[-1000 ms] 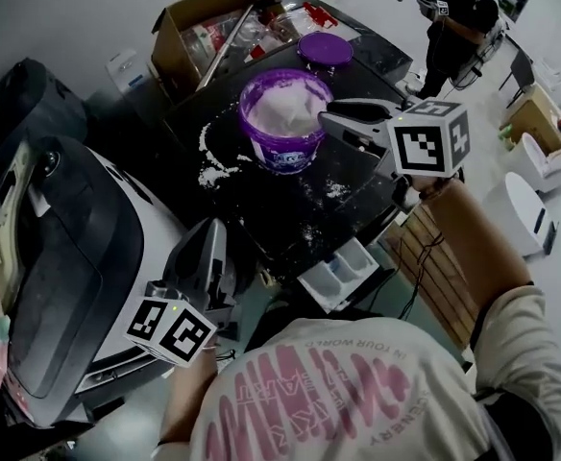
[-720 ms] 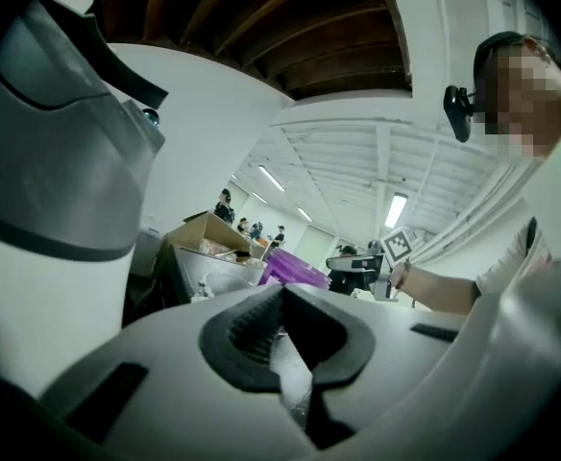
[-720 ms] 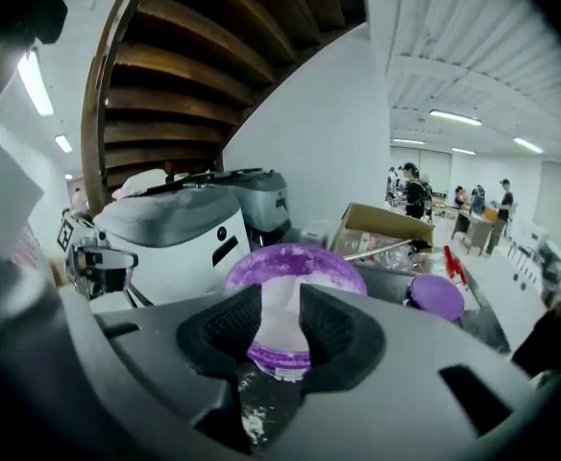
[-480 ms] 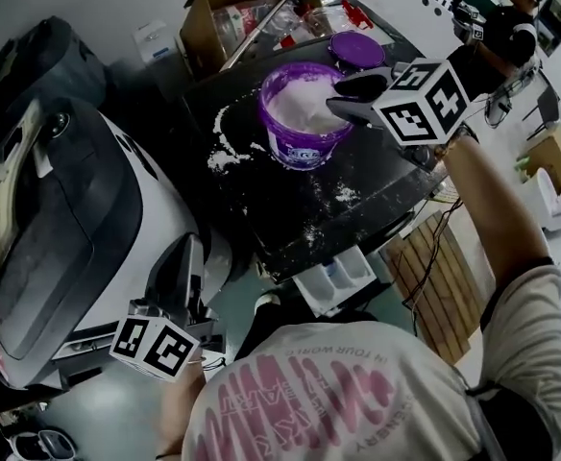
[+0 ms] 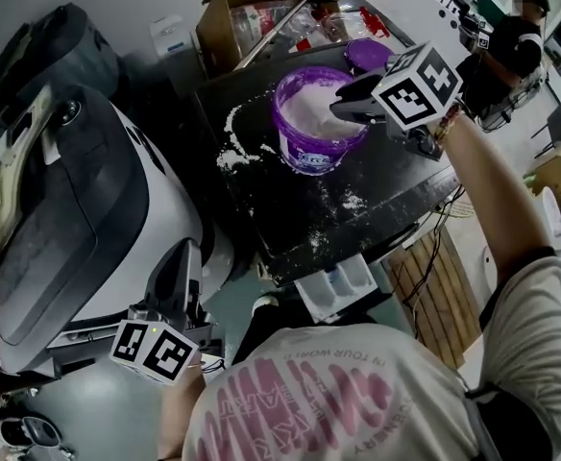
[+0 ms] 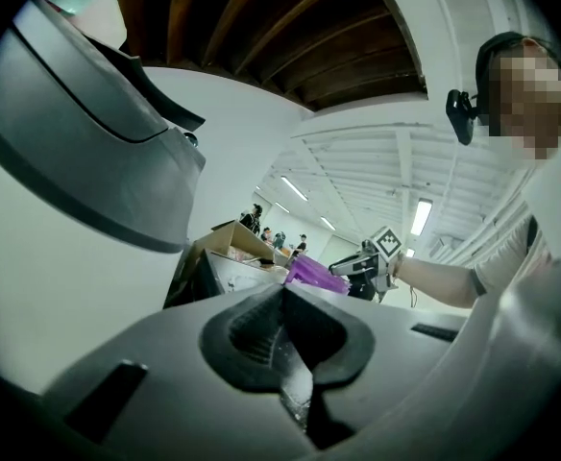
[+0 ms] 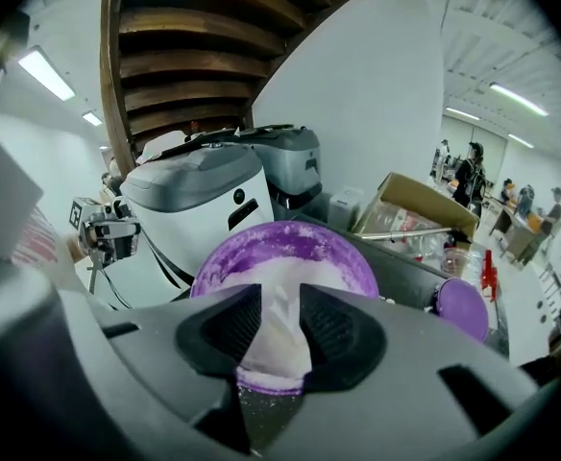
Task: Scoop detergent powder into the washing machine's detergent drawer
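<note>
A purple tub (image 5: 321, 150) full of white detergent powder stands on the black table (image 5: 377, 209). My right gripper (image 5: 343, 102) hovers over the tub's right rim, tilted down at the powder. Its jaws have just been opening; they stand open with nothing between the pads, only powder behind the gap (image 7: 273, 301). The tub (image 7: 261, 243) fills the right gripper view. The white detergent drawer (image 5: 343, 286) sticks out open below the table's near edge. My left gripper (image 5: 186, 257) is low beside the washing machine (image 5: 69, 209), pads together (image 6: 282, 291), holding nothing.
Powder is spilled on the table left of the tub (image 5: 231, 147) and in front of it. The tub's purple lid (image 5: 367, 56) lies behind, next to an open cardboard box (image 5: 261, 8). A person (image 5: 511, 46) stands at the far right. A wooden pallet (image 5: 434, 267) leans under the table.
My right gripper has moved in over the tub's rim and tipped downward. The left gripper has slid a little down and left beside the washing machine.
</note>
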A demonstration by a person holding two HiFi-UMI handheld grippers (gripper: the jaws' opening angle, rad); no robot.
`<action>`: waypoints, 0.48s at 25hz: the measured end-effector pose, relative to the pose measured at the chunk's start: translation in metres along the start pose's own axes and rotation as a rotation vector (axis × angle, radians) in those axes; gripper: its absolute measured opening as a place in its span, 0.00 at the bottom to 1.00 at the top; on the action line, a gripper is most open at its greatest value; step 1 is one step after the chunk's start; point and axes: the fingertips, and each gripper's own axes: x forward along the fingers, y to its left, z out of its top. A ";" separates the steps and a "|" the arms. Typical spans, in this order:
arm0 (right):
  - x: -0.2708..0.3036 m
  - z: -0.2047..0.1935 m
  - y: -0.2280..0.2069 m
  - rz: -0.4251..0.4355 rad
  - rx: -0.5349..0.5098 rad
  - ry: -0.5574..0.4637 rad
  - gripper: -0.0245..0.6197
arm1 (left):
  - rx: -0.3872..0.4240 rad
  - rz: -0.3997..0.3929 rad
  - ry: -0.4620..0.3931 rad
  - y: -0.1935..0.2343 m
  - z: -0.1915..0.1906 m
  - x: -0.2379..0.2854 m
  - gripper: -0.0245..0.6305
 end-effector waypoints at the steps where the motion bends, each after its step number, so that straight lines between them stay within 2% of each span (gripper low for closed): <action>1: 0.002 0.000 0.002 0.008 -0.007 0.007 0.23 | 0.000 -0.001 0.002 0.000 0.000 0.000 0.04; 2: 0.003 -0.001 0.003 0.016 -0.008 0.011 0.23 | 0.001 -0.002 0.006 -0.001 -0.001 0.000 0.04; 6: 0.004 -0.001 0.008 0.045 0.017 0.005 0.11 | 0.007 -0.001 0.010 -0.001 0.000 0.000 0.04; 12: 0.004 -0.003 0.006 0.027 0.013 0.028 0.05 | 0.008 -0.001 0.015 0.002 0.004 0.000 0.04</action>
